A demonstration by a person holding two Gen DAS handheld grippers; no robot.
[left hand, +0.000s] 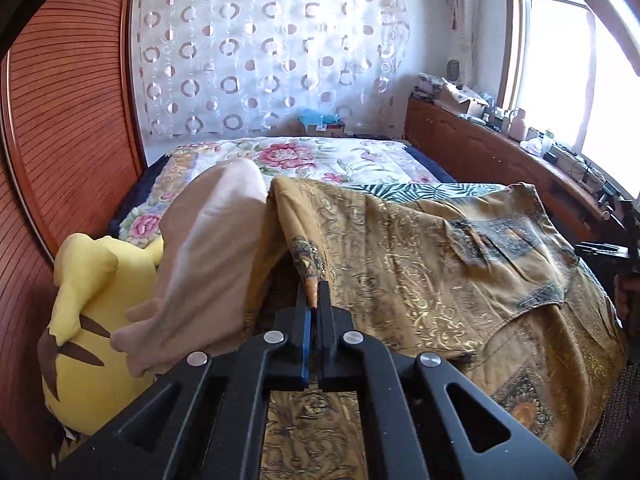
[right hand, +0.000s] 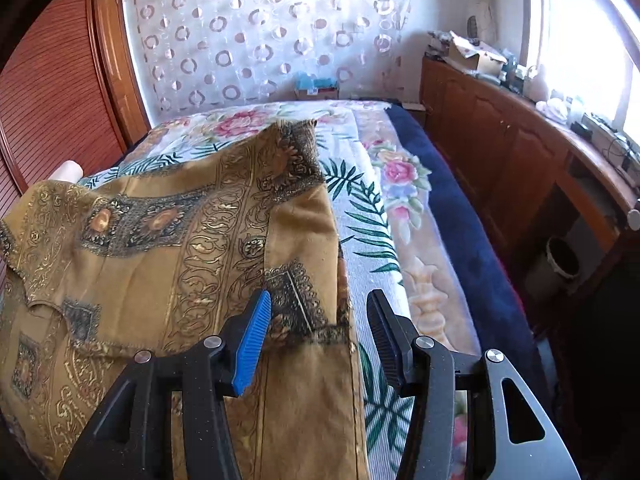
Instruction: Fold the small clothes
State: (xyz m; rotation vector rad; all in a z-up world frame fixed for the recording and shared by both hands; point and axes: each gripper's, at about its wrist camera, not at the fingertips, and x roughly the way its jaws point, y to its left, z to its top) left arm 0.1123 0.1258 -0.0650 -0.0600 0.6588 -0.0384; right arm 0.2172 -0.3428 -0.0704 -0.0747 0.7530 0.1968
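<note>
Garment (left hand: 420, 264) edge pinched tight in left gripper (left hand: 314, 300), raised for folding; right gripper (right hand: 320, 340) agape just above hem, unengaged.

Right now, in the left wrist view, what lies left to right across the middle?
Wooden panel → yellow plush → beige plush → gold garment → cabinet → window.

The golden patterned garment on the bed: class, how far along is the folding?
Early stage. Done: the golden patterned garment lies spread on the floral bedcover. In hand: the left gripper is shut on a pinched-up edge. Left: the right gripper is open over the other edge, gripping nothing; no neat fold shows.
</note>
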